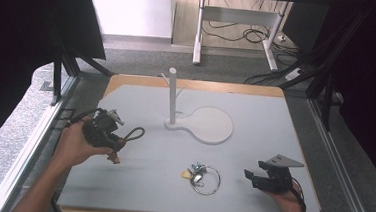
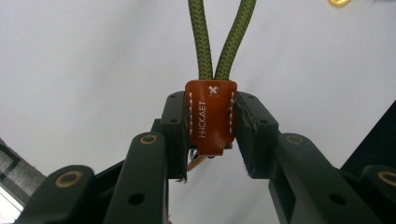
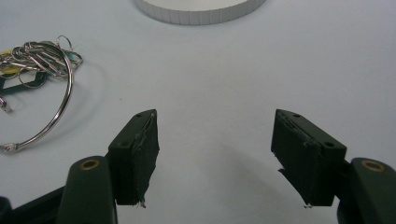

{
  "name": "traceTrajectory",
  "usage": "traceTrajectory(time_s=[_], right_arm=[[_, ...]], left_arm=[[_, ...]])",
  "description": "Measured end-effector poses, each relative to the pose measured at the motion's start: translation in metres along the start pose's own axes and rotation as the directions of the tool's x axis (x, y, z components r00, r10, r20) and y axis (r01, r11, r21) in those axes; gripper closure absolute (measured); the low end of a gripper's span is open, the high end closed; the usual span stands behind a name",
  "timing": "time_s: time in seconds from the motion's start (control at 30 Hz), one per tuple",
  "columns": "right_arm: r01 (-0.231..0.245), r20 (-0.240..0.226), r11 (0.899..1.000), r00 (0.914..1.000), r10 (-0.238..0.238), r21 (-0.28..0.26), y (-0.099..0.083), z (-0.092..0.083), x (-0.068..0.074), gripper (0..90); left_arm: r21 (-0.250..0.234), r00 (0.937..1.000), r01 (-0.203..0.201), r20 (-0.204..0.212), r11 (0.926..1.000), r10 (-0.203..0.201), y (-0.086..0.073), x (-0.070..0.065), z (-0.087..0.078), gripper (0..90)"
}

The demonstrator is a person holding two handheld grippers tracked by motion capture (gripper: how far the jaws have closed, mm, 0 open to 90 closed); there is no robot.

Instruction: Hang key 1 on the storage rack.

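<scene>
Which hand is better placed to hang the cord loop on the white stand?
Left. The left gripper is shut on the orange leather tab of the green cord loop. The right gripper is open near the key rings, farther from the stand.

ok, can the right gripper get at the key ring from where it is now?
Probably yes. The right gripper is open and empty on the table, and the key ring lies beside it with bare surface between. The left gripper, shut on the leather tab, is well away.
</scene>
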State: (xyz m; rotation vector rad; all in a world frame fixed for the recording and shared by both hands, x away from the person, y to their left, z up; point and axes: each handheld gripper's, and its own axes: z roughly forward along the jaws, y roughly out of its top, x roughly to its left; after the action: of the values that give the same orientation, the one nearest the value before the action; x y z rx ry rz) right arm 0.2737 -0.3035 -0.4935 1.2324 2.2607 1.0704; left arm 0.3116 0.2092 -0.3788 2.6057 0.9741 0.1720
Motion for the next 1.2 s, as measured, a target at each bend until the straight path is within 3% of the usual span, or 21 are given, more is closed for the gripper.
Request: traceTrajectory(time_s=[0.47, 1.2], right_arm=[[0.006, 0.002, 1.0, 1.0, -0.006, 0.004, -0.001, 0.002, 0.0, 32.0], [0.004, 0.007, 1.0, 1.0, -0.004, 0.013, -0.001, 0.003, 0.0, 32.0]], left_arm=[[0.001, 0.9997, -0.017, -0.018, 0.9999, 0.017, 0.017, 0.0, -0.014, 66.6], [-0.011, 0.9991, -0.035, -0.024, 0.9993, 0.035, 0.042, -0.002, -0.022, 66.6]])
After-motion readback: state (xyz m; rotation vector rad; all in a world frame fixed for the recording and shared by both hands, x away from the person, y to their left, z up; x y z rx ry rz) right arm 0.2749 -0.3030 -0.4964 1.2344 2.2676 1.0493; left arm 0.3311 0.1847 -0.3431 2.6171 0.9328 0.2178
